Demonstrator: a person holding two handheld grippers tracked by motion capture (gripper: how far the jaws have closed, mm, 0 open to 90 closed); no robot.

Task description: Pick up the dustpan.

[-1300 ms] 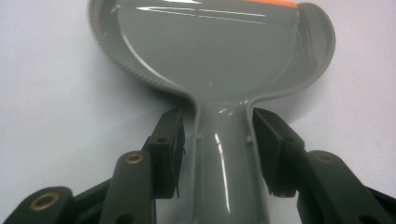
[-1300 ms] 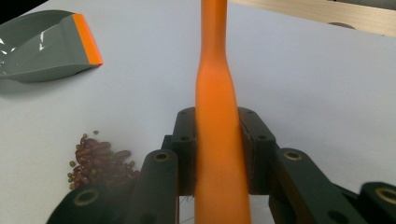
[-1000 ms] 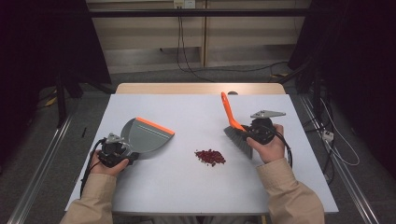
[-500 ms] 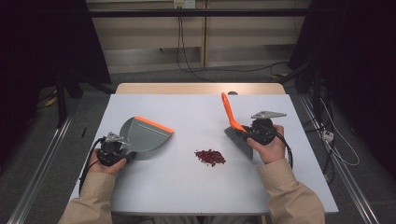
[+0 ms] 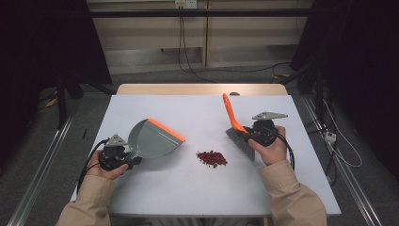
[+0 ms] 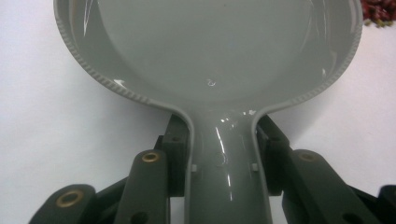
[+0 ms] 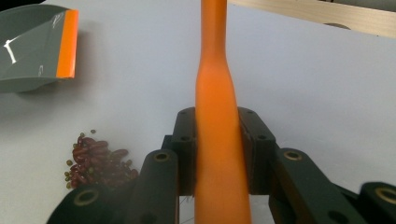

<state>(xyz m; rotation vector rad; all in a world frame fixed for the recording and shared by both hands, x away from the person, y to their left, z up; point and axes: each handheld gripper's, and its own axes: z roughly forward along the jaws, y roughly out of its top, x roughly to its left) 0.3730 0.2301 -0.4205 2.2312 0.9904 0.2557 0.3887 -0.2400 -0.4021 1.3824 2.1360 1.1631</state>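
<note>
A grey dustpan (image 5: 153, 139) with an orange lip lies on the table at the left. My left gripper (image 5: 126, 160) is at its handle; its jaws have just been closing with the handle between them. In the left gripper view the pads press both sides of the dustpan handle (image 6: 226, 177), at my left gripper (image 6: 223, 135). At the right, my right gripper (image 5: 251, 134) is shut on a brush (image 5: 232, 117), whose orange handle points up and away and whose bristles (image 5: 240, 142) touch the table. The orange handle (image 7: 217, 93) sits clamped in my right gripper (image 7: 218, 126). Red beans (image 5: 211, 158) lie piled between the two.
The white table (image 5: 197, 197) has a wooden strip (image 5: 202, 89) along its far edge. The beans (image 7: 95, 161) lie left of the brush, with the dustpan (image 7: 32, 46) beyond them. Cables and metal rails run on the floor around the table.
The left hand has shifted very slightly at the dustpan's handle. The right hand, the brush, the dustpan and the beans stay where they were.
</note>
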